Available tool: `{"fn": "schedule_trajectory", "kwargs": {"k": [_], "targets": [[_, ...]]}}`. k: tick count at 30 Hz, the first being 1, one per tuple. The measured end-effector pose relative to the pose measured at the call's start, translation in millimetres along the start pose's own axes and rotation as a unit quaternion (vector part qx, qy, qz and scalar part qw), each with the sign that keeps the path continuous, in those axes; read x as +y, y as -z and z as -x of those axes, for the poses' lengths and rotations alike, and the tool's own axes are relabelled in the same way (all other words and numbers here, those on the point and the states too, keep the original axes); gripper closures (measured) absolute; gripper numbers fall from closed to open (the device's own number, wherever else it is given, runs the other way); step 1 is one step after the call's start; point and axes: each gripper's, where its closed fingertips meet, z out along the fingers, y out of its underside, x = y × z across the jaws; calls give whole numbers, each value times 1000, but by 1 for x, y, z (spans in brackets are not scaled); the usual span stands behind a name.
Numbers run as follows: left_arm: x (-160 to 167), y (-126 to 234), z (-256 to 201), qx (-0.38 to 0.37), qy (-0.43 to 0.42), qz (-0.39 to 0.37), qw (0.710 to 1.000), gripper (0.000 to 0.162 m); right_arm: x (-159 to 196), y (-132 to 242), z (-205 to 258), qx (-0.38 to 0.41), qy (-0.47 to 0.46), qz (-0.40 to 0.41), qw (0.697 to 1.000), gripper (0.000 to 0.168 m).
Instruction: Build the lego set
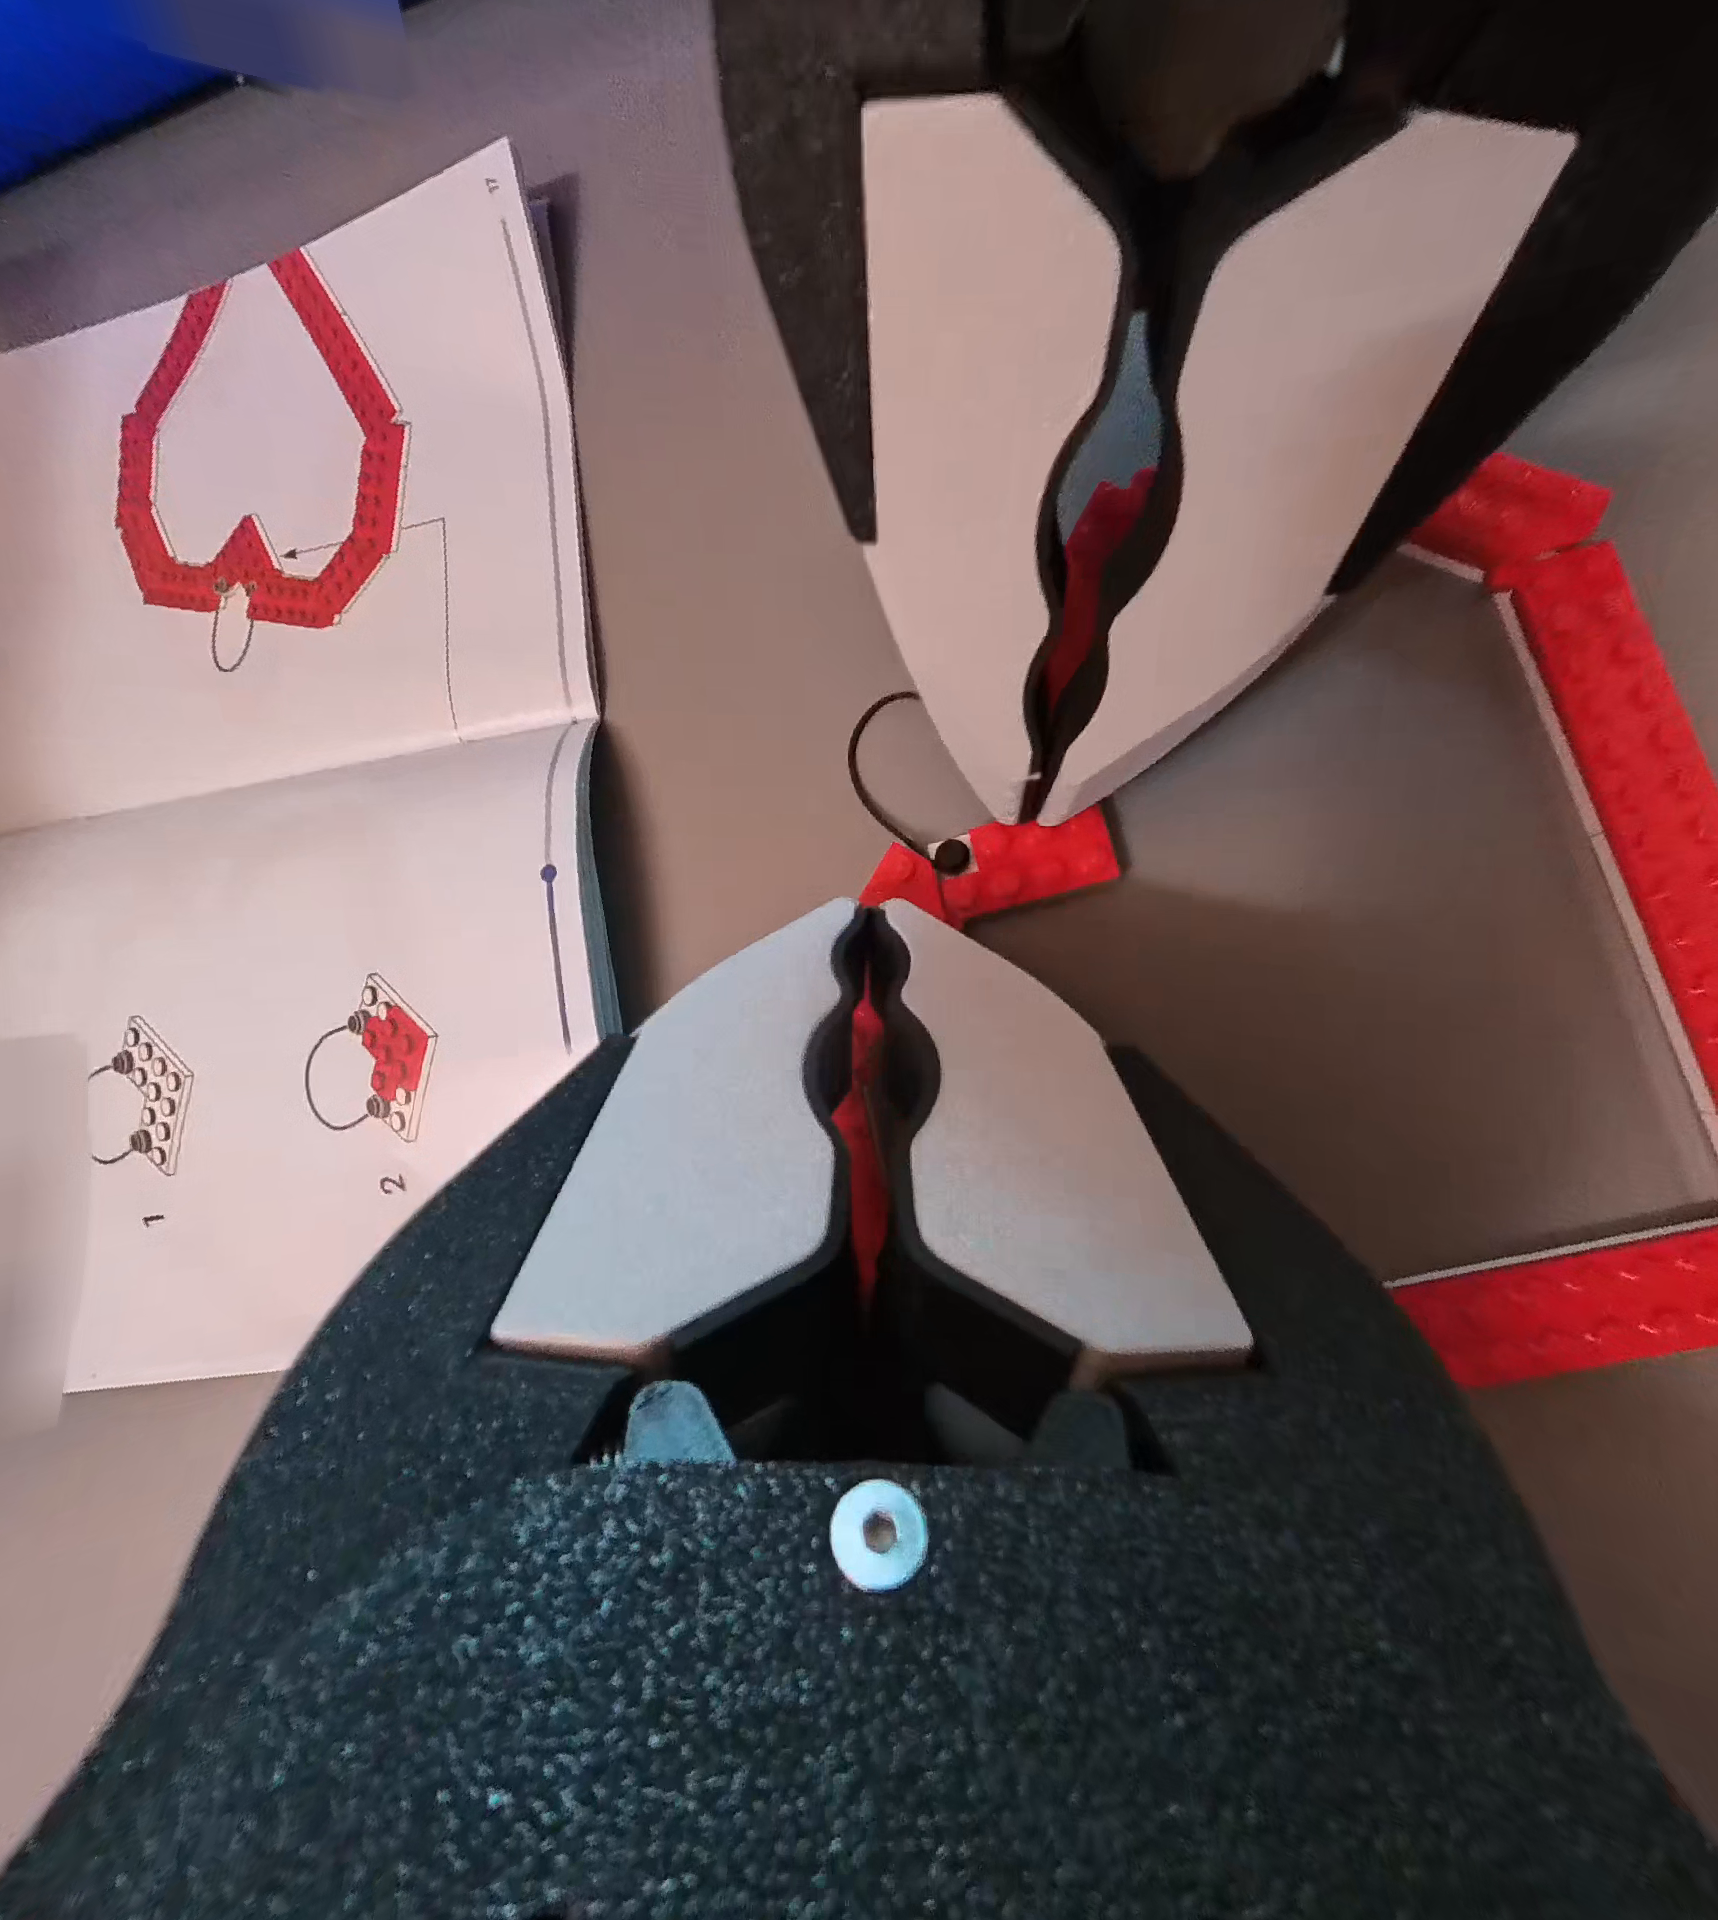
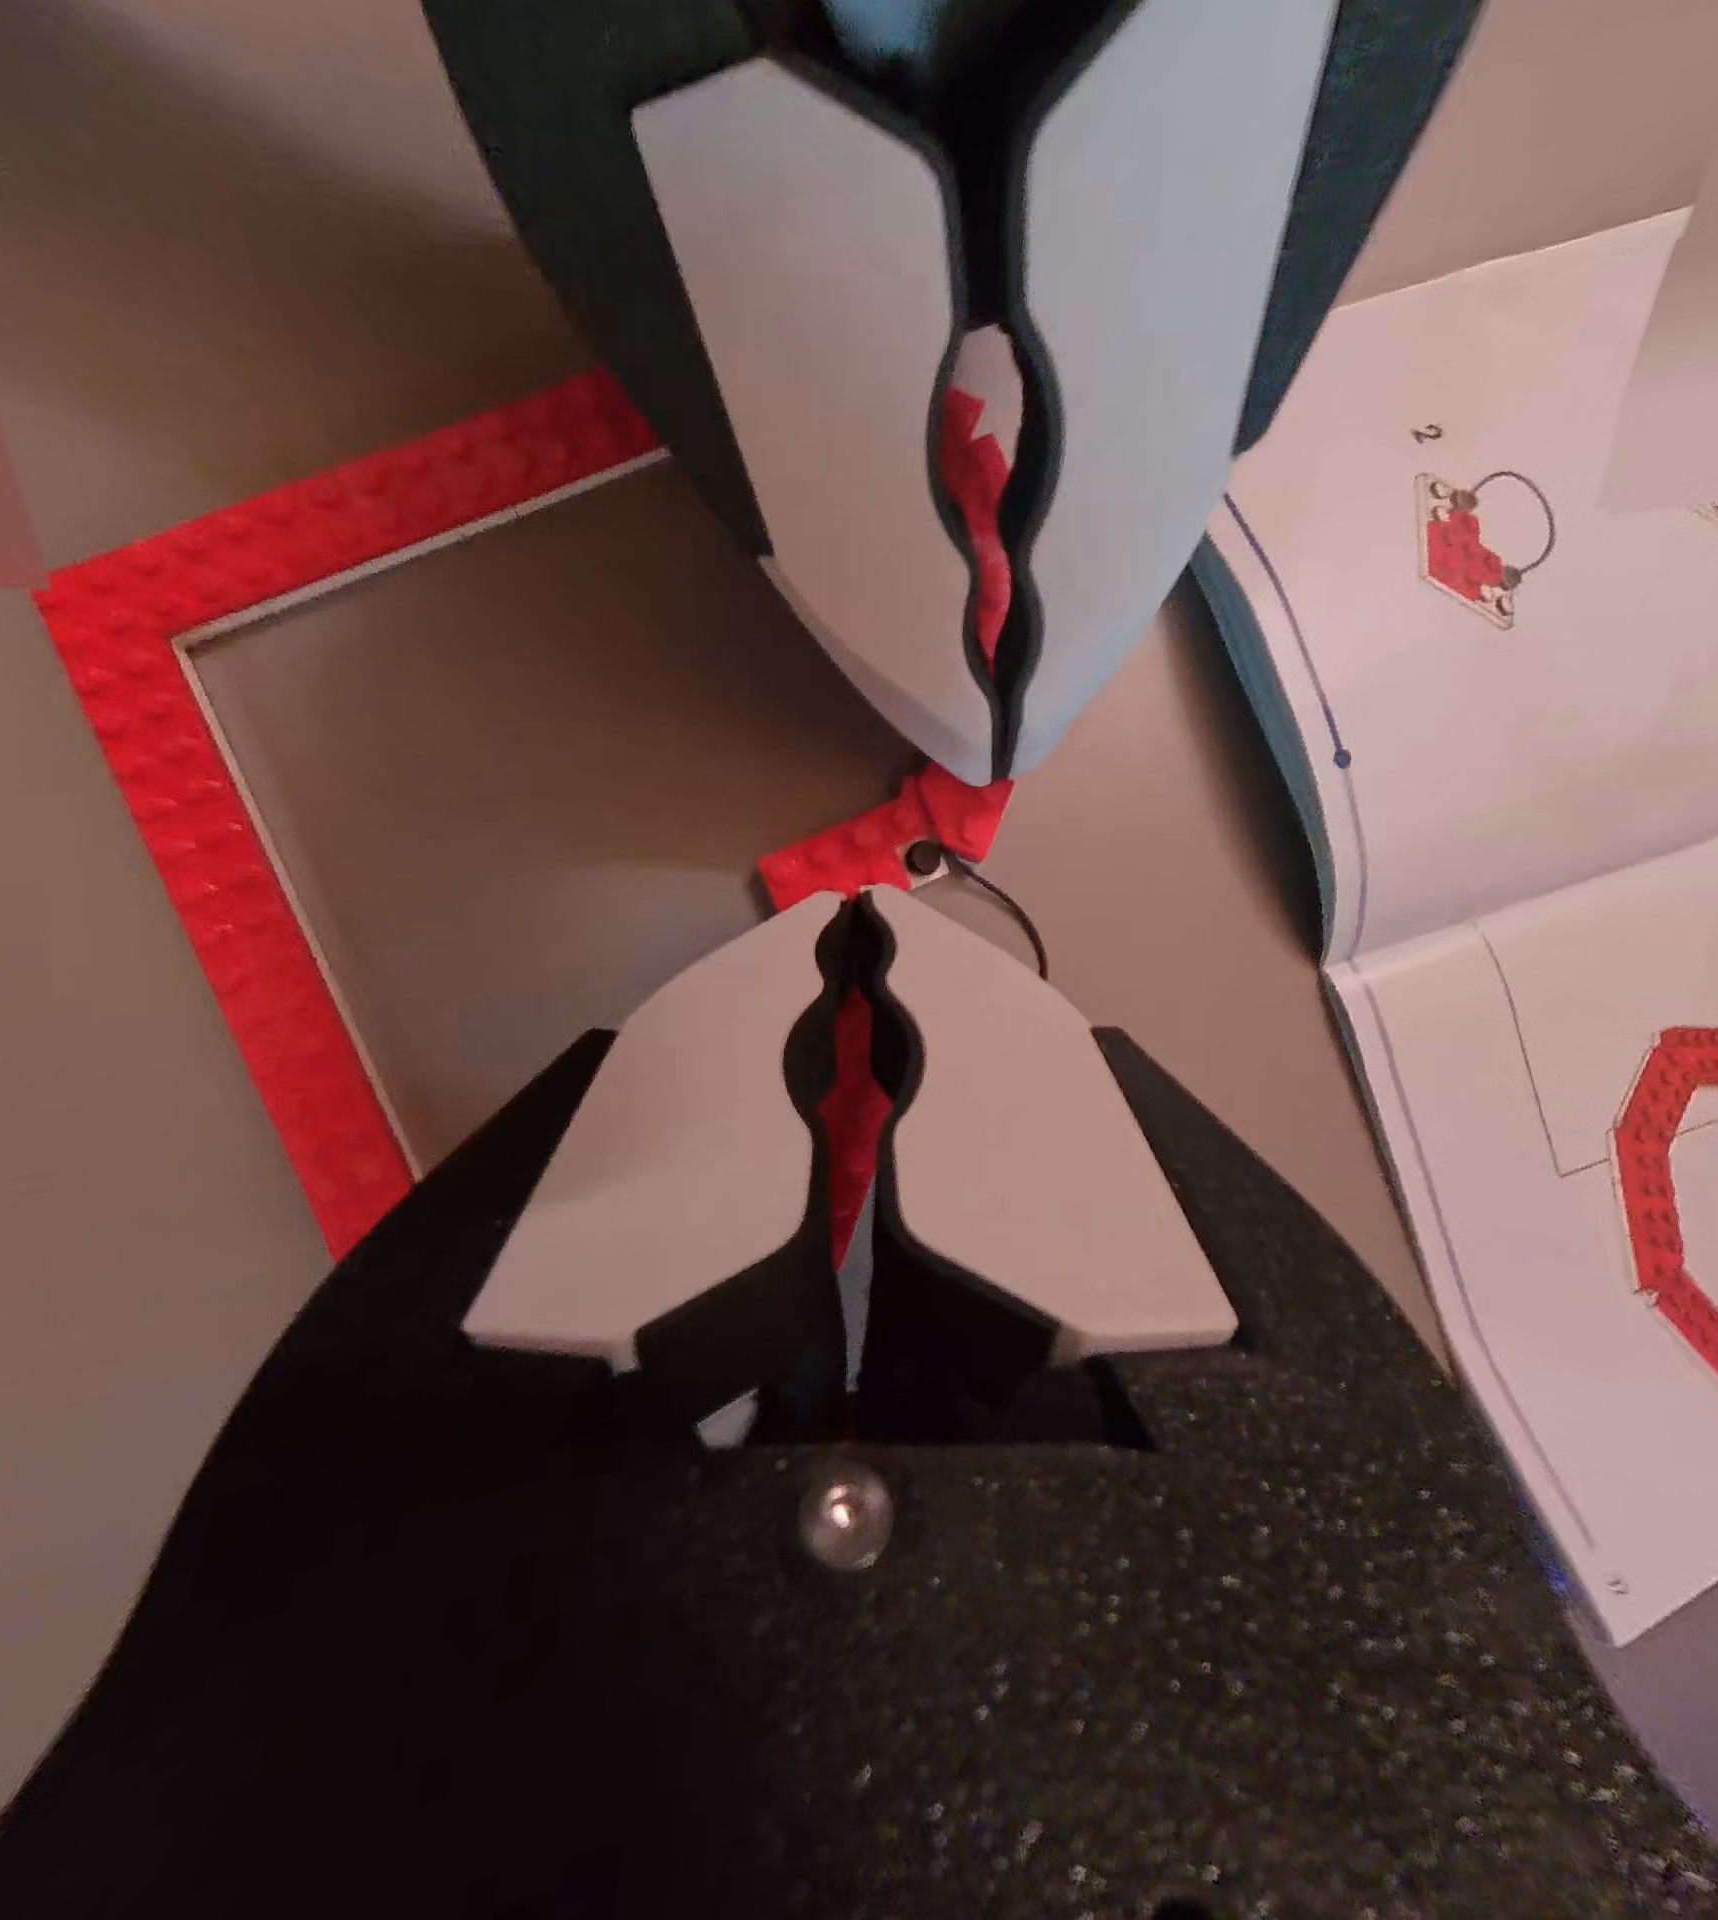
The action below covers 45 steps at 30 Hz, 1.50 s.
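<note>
Both the left gripper point(image 1: 865, 914) and the right gripper point(image 2: 855, 904) have jaws clenched on the red frame point(image 1: 1031, 857), steadying its notch beside the open instruction booklet point(image 1: 242, 727).

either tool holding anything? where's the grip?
Both. Left tool and right tool are each shut on the red frame, one on either side of its notch by the black loop.

Red frame point(image 1: 1665, 831): right side cut by picture edge; top corner behind right gripper point(image 1: 1031, 805).
Instruction booklet point(image 2: 1561, 935): cut off at right edge.
Black loop point(image 2: 1021, 925): partly behind fingers.
</note>
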Motion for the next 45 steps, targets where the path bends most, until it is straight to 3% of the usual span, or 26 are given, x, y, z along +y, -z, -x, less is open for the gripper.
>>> {"fn": "schedule_trajectory", "kwargs": {"k": [5, 9, 13, 15, 18, 20, 22, 26, 29, 32, 35, 39, 42, 45], "targets": [[1, 0, 1, -36, 7, -11, 999, 162, 0, 0, 0, -6, -35, -35, 999, 166], [2, 2, 2, -55, -3, -10, 998, 162, -2, 2, 0, 5, 38, -46, 998, 168], [18, 45, 28, -159, 76, -32, 984, 136, -16, 48, -13, 41, -56, -142, 987, 138], [42, 57, 22, -158, 120, -15, 980, 128, 10, 53, -15, 65, -91, -90, 990, 121], [57, 53, 11, -140, 178, -18, 974, 127, 33, 34, -1, 60, -119, -35, 990, 117], [59, 41, 0, -109, 204, -4, 973, 125, 35, 21, 0, 71, -127, -21, 989, 123], [57, 35, -2, -108, 228, -2, 968, 132, 31, 16, -5, 87, -124, -20, 988, 150], [61, 41, -17, -110, 287, 24, 951, 143, 27, 15, -10, 78, -22, -19, 997, 151], [57, 46, -54, -62, 297, 29, 953, 141, 25, 16, -1, 8, 68, -47, 997, 151], [55, 49, -68, -73, 286, 21, 955, 137, 16, 20, 4, -63, 41, -71, 995, 149], [56, 52, -62, -118, 287, 1, 951, 137, -18, 33, -10, -97, -9, -119, 988, 143], [59, 48, -57, -137, 329, -8, 934, 134, -18, 7, -19, -109, 51, -8, 993, 140], [58, 46, -55, -160, 300, 3, 940, 134, -9, -13, -16, -115, 106, 72, 985, 141], [53, 42, -56, -165, 279, -4, 946, 141, -12, -20, -11, -117, 132, 89, 980, 166]]}}
